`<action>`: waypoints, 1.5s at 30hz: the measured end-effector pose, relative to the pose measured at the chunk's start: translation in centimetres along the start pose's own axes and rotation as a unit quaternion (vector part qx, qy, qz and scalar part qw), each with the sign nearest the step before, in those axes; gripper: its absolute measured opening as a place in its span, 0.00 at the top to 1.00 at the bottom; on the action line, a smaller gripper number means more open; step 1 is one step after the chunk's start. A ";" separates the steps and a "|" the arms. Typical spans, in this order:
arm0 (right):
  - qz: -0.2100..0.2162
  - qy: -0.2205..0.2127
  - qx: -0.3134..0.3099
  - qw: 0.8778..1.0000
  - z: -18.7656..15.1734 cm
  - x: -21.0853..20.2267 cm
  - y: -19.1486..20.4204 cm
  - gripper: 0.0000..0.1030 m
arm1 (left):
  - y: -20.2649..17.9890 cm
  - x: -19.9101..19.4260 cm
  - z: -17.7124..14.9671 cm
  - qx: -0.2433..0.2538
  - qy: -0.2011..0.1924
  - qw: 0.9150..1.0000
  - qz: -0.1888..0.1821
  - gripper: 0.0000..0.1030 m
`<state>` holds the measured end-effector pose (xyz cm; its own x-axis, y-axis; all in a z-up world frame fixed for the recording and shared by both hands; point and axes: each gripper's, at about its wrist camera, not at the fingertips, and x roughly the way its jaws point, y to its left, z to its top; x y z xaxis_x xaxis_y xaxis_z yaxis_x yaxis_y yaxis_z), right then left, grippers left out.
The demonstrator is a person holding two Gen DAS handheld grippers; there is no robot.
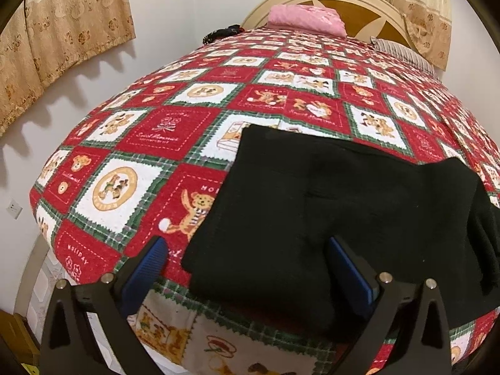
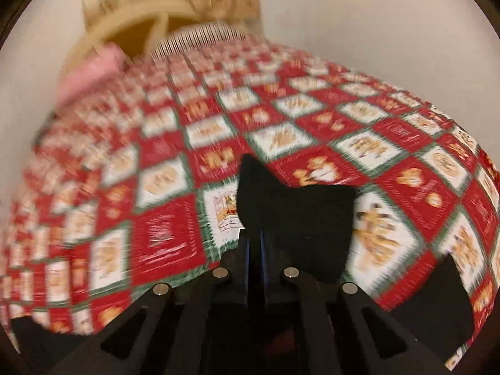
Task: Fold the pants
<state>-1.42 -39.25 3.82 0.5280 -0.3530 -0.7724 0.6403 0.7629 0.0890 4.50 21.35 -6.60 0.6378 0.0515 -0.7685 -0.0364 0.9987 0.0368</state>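
Observation:
The black pants (image 1: 328, 206) lie partly folded on the patchwork quilt near the bed's front edge. My left gripper (image 1: 247, 265) hovers open over their near left corner, one blue pad (image 1: 150, 265) off the cloth and the other above it, with nothing pinched. At the right of the left wrist view the cloth rises in hanging folds out of frame. In the blurred right wrist view my right gripper (image 2: 254, 234) is shut, its blue pads almost touching. A flap of the pants (image 2: 297, 215) stands up from its tips above the quilt.
The red, white and green quilt (image 1: 193, 131) covers the whole bed. A pink pillow (image 1: 306, 17) and a striped one (image 1: 403, 51) lie by the round headboard (image 1: 368, 6). A white wall and curtains (image 1: 62, 25) border the bed's left side.

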 end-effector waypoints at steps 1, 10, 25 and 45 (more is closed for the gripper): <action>0.022 -0.019 0.016 0.999 -0.7 -2.0 -1.2 0.94 | -0.1 0.0 0.0 0.001 0.000 1.000 0.002 0.00; 0.084 -0.097 0.144 0.981 -11.7 -9.0 -12.2 0.94 | 0.0 0.1 0.0 -0.003 0.000 1.000 -0.002 0.00; -0.005 -0.195 0.186 0.963 -12.3 -12.8 -16.1 0.45 | -0.7 -0.1 0.4 0.016 -0.004 1.000 0.017 0.00; -0.039 -0.130 -0.064 0.989 -11.8 -7.2 -13.6 0.61 | -5.6 -4.4 2.4 0.041 -0.051 0.998 -0.011 0.00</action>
<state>-20.55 -40.71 0.75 0.6156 -0.5282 -0.5849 0.6180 0.7841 -0.0577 3.70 15.53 -1.91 0.7129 0.0247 -0.7008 0.0402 0.9963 0.0760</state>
